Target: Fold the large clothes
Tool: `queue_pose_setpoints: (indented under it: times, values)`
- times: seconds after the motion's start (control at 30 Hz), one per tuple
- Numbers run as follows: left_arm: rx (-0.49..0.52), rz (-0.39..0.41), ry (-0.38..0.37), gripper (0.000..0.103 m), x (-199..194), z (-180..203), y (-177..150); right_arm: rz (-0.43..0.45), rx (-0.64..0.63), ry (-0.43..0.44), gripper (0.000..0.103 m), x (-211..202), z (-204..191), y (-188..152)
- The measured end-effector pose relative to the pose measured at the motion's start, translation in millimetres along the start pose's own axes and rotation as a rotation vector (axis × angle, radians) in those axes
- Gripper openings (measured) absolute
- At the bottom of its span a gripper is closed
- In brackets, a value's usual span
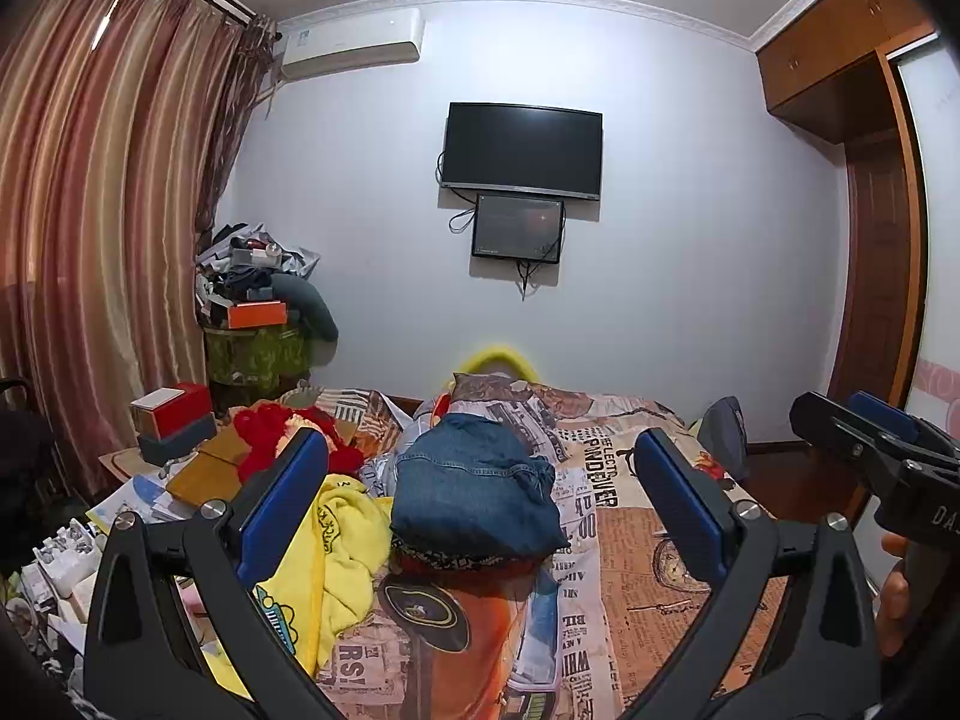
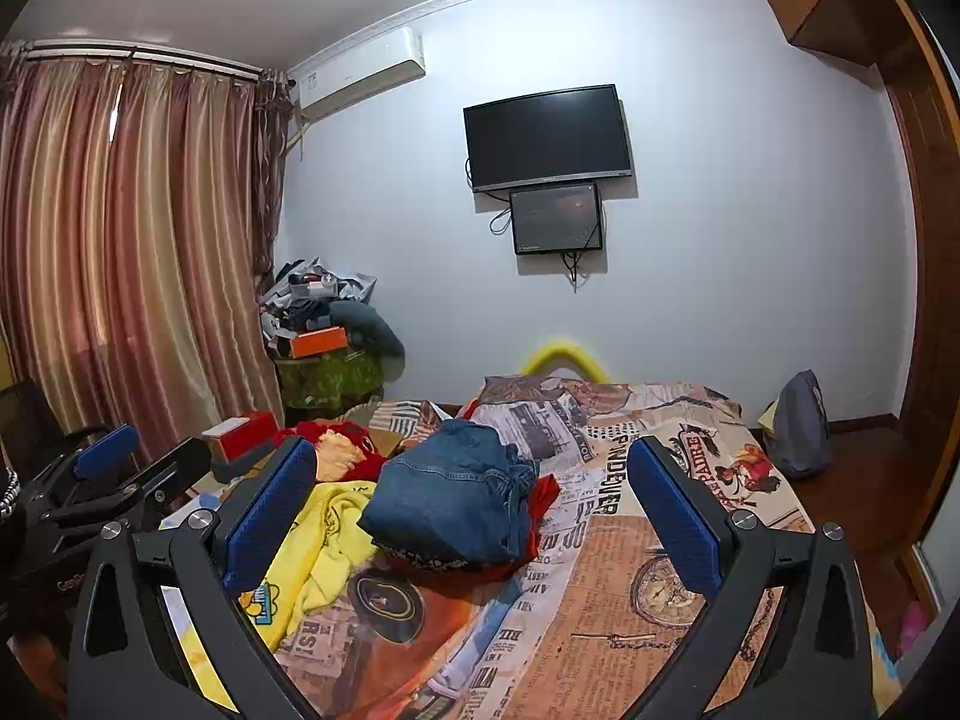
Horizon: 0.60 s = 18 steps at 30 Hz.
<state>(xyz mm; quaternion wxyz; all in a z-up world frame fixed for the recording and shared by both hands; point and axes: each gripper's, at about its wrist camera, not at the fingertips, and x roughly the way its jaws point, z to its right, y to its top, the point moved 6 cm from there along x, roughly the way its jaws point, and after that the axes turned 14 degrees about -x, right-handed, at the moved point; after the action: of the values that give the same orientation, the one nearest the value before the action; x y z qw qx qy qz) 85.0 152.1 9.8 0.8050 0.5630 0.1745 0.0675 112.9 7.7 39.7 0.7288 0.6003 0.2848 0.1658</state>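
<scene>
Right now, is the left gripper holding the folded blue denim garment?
No: the left gripper hangs open and empty above the bed, while the folded blue denim garment lies untouched on the printed bedspread.

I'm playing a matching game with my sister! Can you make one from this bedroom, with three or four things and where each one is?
Things:
1. denim garment
2. yellow garment
3. television
4. air conditioner

Places:
A. high on the wall beside the curtain
B. on the wall above a smaller screen
C. folded, on top of the pile on the bed
D. crumpled on the bed, left of the pile

Pairs: 1-C, 2-D, 3-B, 4-A
</scene>
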Motion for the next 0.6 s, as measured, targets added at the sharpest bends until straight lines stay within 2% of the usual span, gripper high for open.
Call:
queue_pose_setpoints:
  times: [0.47,0.6]
  values:
    - [0.009,-0.024,-0.047,0.102,0.9,3.4,-2.7,0.002,-0.005,-0.006,0.103,0.0,3.9,-1.0]
    - [0.013,-0.02,-0.04,0.102,0.5,3.5,-3.1,0.0,-0.004,-0.004,0.103,0.0,5.4,-2.2]
